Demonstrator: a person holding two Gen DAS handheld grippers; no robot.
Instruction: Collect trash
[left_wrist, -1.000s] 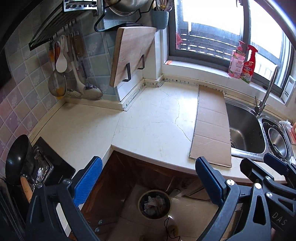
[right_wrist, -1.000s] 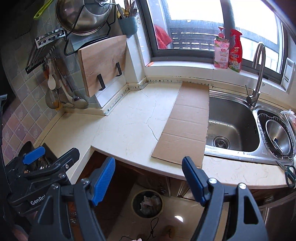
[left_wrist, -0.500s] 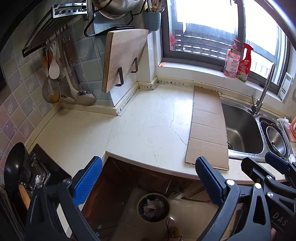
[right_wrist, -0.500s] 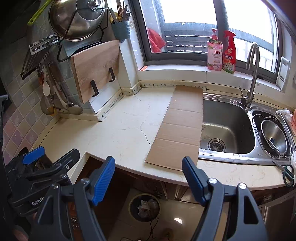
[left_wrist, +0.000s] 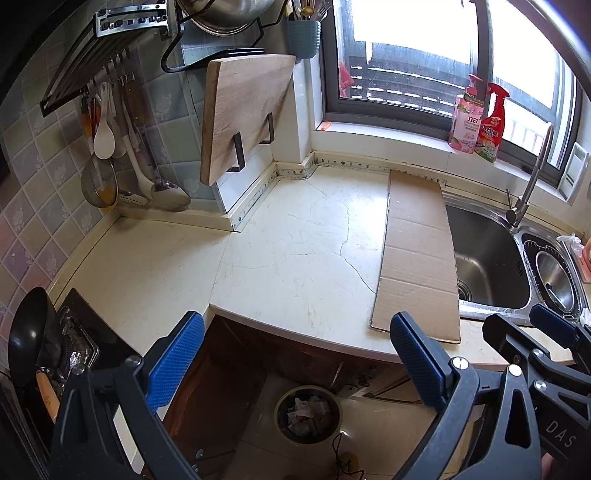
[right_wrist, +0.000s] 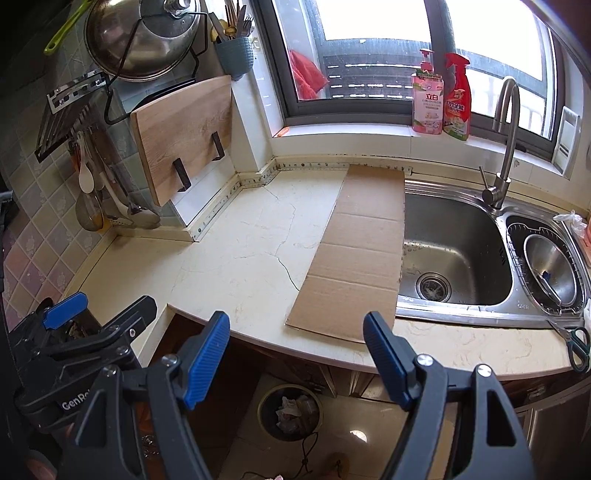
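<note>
On floor below counter edge: round dark trash bin (left_wrist: 309, 413) holding crumpled paper scraps. Above it, left gripper (left_wrist: 295, 354) and right gripper (right_wrist: 297, 350), black frames, blue pads, both released, nothing between fingers. Beyond: long flat brown cardboard sheet (right_wrist: 356, 251) on cream marble countertop (left_wrist: 295, 236), far side overlapping stainless steel sink (right_wrist: 454, 251). Farther: wooden cutting board (left_wrist: 243, 110) against wall.

White letters "DAS" stand on the black frame of the right gripper (left_wrist: 552, 326), seen from the left wrist camera. "GenRo", cut off, stands on the left gripper (right_wrist: 64, 306). The pink bottle (right_wrist: 427, 101) carries "立白"; the red spray bottle (right_wrist: 457, 99) has unreadable characters.
</note>
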